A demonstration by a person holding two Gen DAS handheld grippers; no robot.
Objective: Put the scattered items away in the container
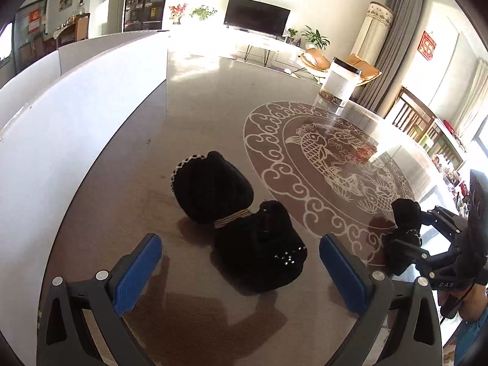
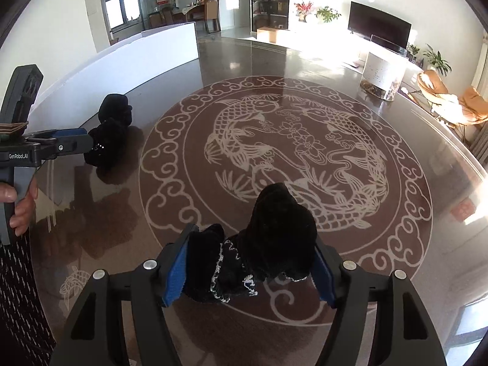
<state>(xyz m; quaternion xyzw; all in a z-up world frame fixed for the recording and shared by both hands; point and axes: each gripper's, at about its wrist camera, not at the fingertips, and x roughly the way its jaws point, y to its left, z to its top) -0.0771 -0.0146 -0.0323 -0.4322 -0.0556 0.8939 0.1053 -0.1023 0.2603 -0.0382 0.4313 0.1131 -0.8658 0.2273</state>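
A black fabric bundle (image 1: 241, 219) tied with a tan band lies on the round table, just ahead of and between the blue pads of my left gripper (image 1: 241, 271), which is open and above it. From the right wrist view that bundle (image 2: 109, 134) sits at the left gripper's (image 2: 91, 146) tips. My right gripper (image 2: 250, 271) is shut on a second black fabric piece (image 2: 274, 238) with silver trim, which fills the gap between its pads. The left wrist view shows the right gripper (image 1: 405, 244) low at the right. The white container (image 1: 76, 106) (image 2: 158, 48) stands at the table's left side.
The glass-topped table carries a fish-and-cloud medallion (image 1: 335, 158) (image 2: 289, 140). A clear jar with a white label (image 1: 338, 82) (image 2: 382, 76) stands at the far right. A hand (image 2: 21, 201) holds the left gripper's handle. Chairs and a TV stand lie beyond the table.
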